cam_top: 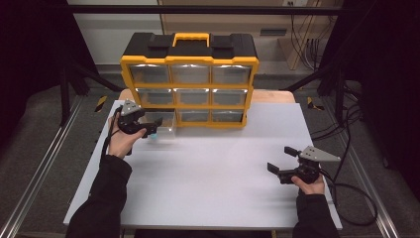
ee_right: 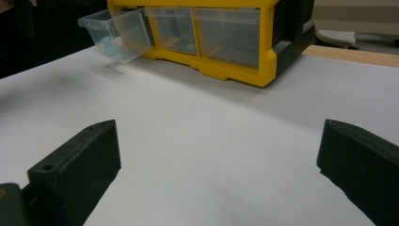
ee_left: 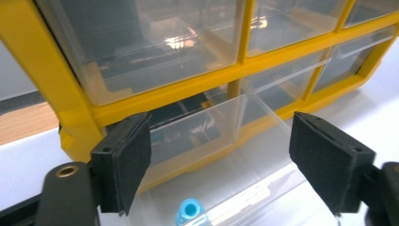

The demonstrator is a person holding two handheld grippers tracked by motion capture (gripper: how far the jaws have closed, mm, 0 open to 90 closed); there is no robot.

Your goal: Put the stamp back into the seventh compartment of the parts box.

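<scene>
A yellow and black organiser cabinet (cam_top: 190, 64) with clear drawers stands at the back of the white table (cam_top: 208, 193). Its bottom left drawer (cam_top: 163, 120) is pulled out. My left gripper (cam_top: 151, 130) hovers over that drawer, open. In the left gripper view, the left gripper (ee_left: 226, 165) has its pads wide apart above the drawer (ee_left: 221, 127). A small blue-capped item (ee_left: 188, 210) lies in the drawer below them, untouched. My right gripper (cam_top: 281, 159) rests low over the table at the right, open with nothing in it. The right gripper (ee_right: 216, 160) faces the cabinet (ee_right: 235, 70) and the pulled-out drawer (ee_right: 115, 35).
The other drawers of the cabinet are pushed in. A cable (cam_top: 354, 198) trails from the right gripper off the table's right edge. Metal frame rails (cam_top: 39, 168) run along both sides of the table. Bare white tabletop lies between the two hands.
</scene>
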